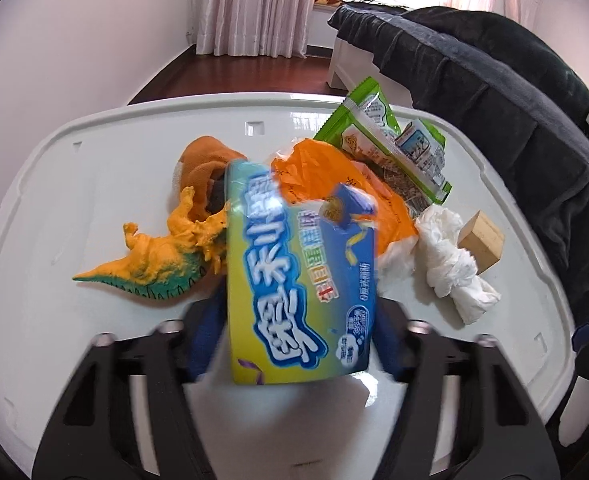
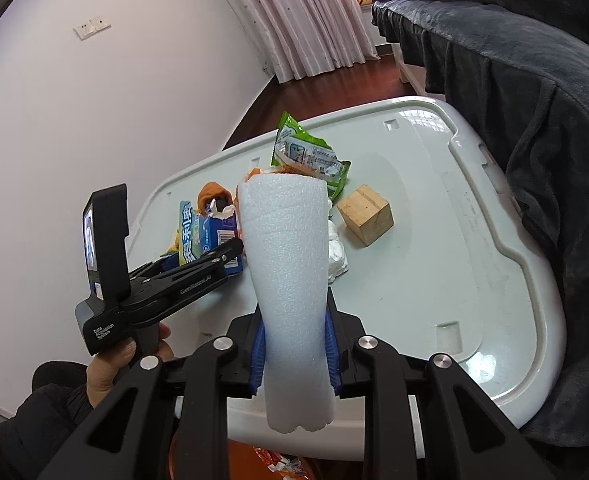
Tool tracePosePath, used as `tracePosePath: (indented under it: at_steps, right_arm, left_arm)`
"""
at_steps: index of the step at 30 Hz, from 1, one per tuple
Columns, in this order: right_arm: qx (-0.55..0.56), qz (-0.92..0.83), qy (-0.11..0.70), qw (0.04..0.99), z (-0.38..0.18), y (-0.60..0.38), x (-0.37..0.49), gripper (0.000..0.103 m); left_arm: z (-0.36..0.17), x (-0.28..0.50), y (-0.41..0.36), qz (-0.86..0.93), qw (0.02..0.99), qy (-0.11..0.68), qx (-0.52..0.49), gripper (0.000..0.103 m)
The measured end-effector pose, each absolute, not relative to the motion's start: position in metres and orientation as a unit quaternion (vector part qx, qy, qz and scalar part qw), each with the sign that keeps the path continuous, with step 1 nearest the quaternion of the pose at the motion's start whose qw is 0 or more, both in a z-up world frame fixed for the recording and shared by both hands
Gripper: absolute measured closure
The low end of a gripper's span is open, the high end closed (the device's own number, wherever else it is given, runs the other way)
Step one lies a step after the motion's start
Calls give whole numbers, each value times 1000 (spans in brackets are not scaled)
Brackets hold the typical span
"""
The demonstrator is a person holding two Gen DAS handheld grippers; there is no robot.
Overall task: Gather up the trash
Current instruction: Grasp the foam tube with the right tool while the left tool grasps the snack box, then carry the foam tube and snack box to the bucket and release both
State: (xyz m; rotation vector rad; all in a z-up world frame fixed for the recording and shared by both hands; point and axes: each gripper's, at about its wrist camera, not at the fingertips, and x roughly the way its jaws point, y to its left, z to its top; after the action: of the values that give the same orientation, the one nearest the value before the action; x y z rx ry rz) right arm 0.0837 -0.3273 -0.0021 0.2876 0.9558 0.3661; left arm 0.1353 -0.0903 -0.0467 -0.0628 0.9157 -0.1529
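Blue-yellow snack box (image 1: 298,276): light, crushable cardboard, clamped mid-body in left gripper (image 1: 294,344) above white table (image 1: 74,200). Foam sheet roll (image 2: 290,280): featherlight, squashy, pinched low in right gripper (image 2: 294,354). Crumpled tissue (image 1: 450,256), green wrapper (image 1: 390,144), orange bag (image 1: 334,176) lie on the table.

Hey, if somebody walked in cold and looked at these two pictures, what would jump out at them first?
Probably the blue and yellow snack box clamped in the left claw, filling the middle of the left wrist view. Next, the white foam tube squeezed in the right claw, standing upright in the right wrist view. Behind the box, an orange toy dinosaur lies on the white table beside wrappers and crumpled tissue.
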Motion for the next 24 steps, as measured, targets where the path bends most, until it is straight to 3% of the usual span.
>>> tracePosePath:
  at_steps: [10,24]
  right_arm:
    - [124,169,457,864,-4,-318,86,78]
    - [112,165,453,869,-3,-309,82,78]
  left_arm:
    - [-40,122,-90,-52,902,428,-18,51]
    - [15,68,-94,-55,914,401,15,51]
